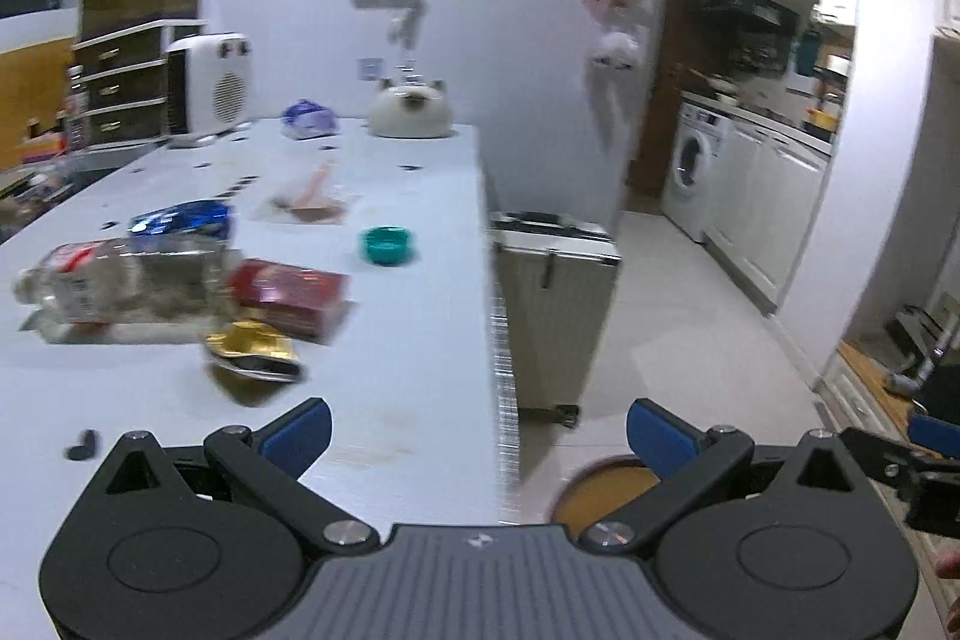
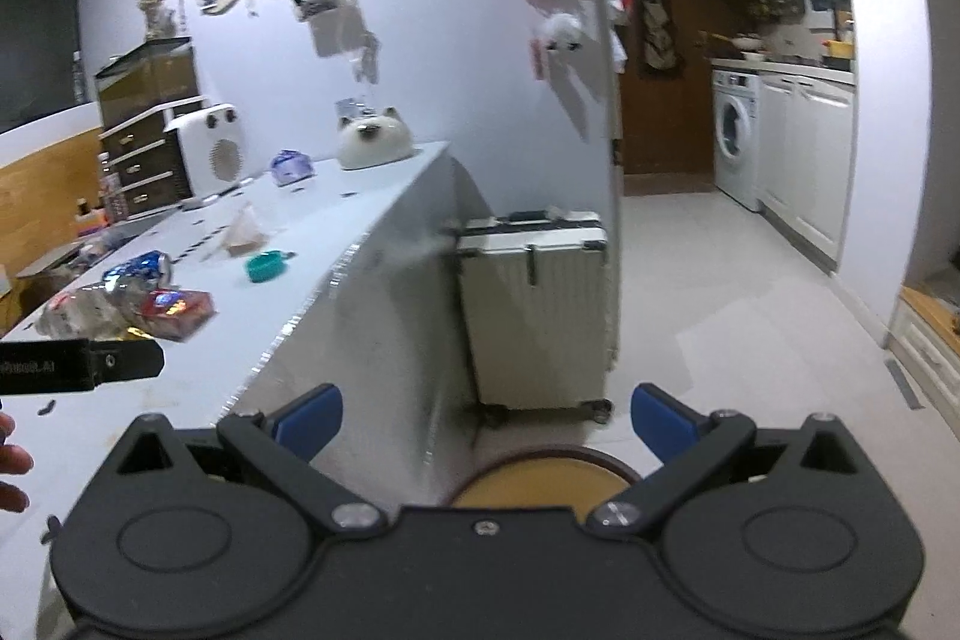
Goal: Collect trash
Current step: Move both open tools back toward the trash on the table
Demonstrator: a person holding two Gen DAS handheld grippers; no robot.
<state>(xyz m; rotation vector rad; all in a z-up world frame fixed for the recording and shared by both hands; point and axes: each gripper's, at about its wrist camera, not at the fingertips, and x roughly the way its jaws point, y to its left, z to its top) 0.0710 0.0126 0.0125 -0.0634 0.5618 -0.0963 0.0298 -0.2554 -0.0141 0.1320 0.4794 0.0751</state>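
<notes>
Trash lies scattered on the white table [image 1: 390,352]: a crushed clear plastic bottle [image 1: 120,280] at the left, a red carton [image 1: 288,295] touching its end, a gold wrapper [image 1: 252,349] just in front of the carton, a blue foil packet [image 1: 180,220] behind the bottle, a teal cap [image 1: 387,244] standing apart toward the table's right edge, and a crumpled clear wrapper [image 1: 309,202] farther back. The near part of the tabletop is bare. The table's right edge drops to an open tiled floor [image 2: 750,328], where a pale suitcase [image 2: 534,310] stands against the table's end. A round, yellow-lined bin [image 2: 540,478] sits on the floor just below both grippers. The left gripper [image 1: 480,430] hovers over the table's right edge, its blue-padded fingers spread wide and holding nothing. The right gripper [image 2: 483,421] hangs over the floor beside the table, also wide open and empty.
</notes>
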